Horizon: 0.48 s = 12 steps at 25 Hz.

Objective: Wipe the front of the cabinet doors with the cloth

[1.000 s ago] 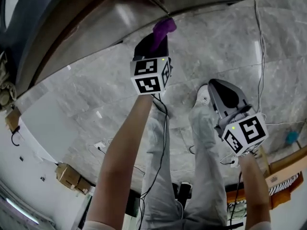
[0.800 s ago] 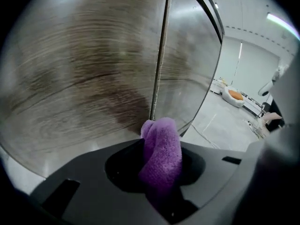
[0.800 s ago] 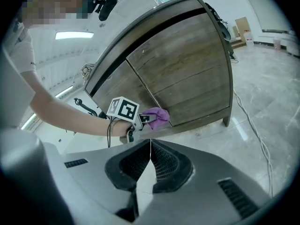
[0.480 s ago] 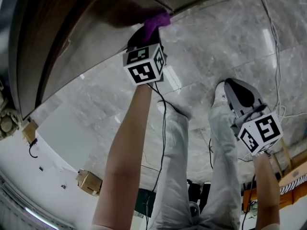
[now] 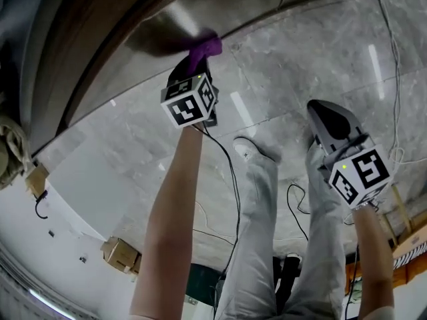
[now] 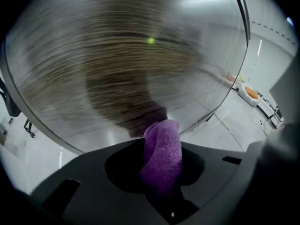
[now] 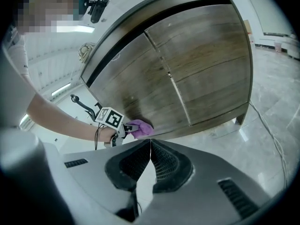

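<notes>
Two hand-held tools in the head view. Pinched in the jaws of the left gripper (image 5: 192, 64) and poking out ahead of it, a small purple terry cloth (image 5: 204, 47), pressed to the low edge of a brown wood-grain cabinet door (image 5: 133, 25). Well off to that gripper's right and clear of the cabinet, the right gripper (image 5: 317, 109), hanging idle above the grey marble floor (image 5: 287, 52).

Along the left gripper's own jaws: clamped shut on the cloth, with the wad standing up past the tips and touching the door straight ahead. Wood grain smeared into streaks, so probably mid-stroke.

Along the right gripper's jaws: pressed together tip to tip, with nothing between. Far ahead and slightly left of them, the cloth at the bottom strip of one door, a little short of the seam with the second door.

Wiping judged under way, low on the first door. No wet trail or clean patch visible, so impossible to tell how much is already covered. Likely left: the upper part of this door and the whole second door.
</notes>
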{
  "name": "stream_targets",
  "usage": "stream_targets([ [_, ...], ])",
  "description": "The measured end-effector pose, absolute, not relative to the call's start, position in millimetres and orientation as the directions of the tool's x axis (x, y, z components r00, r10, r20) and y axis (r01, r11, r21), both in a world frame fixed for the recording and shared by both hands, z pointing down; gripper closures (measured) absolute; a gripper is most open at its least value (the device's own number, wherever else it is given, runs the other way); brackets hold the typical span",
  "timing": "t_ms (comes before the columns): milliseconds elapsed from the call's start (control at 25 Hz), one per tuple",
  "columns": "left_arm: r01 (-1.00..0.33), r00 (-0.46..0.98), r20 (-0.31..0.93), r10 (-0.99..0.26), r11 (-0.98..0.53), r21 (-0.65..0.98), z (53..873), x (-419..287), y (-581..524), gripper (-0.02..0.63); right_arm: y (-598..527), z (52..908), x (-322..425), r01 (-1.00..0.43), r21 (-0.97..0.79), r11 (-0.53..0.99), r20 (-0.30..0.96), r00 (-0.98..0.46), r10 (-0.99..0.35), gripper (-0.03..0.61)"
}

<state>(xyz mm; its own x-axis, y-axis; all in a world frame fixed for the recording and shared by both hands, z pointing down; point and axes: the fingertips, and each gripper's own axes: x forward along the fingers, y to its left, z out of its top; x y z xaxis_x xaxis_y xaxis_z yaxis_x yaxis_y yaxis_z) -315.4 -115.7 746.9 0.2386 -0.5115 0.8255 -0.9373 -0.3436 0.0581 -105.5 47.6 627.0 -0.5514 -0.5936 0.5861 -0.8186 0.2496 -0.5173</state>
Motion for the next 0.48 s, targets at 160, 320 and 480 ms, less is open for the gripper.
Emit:
stream_targets([
  [160, -0.957, 0.174, 0.860, -0.481, -0.289, 0.032, 751, -373, -108, 0.512, 49, 625, -152, -0.800, -0.534, 0.275, 0.570, -0.581, -0.581, 0.552],
  [320, -0.976, 0.081, 0.875, -0.478, -0.217, -0.028, 751, -412, -103, 0.514, 49, 626, -165, -0.794, -0.537, 0.286, 0.564, -0.589, -0.579, 0.552],
  [480, -0.989, 0.019, 0.884, -0.467, -0.136, -0.051, 753, -439, -75, 0.514, 54, 627, -160, -0.796, -0.542, 0.269, 0.566, -0.583, -0.583, 0.552],
])
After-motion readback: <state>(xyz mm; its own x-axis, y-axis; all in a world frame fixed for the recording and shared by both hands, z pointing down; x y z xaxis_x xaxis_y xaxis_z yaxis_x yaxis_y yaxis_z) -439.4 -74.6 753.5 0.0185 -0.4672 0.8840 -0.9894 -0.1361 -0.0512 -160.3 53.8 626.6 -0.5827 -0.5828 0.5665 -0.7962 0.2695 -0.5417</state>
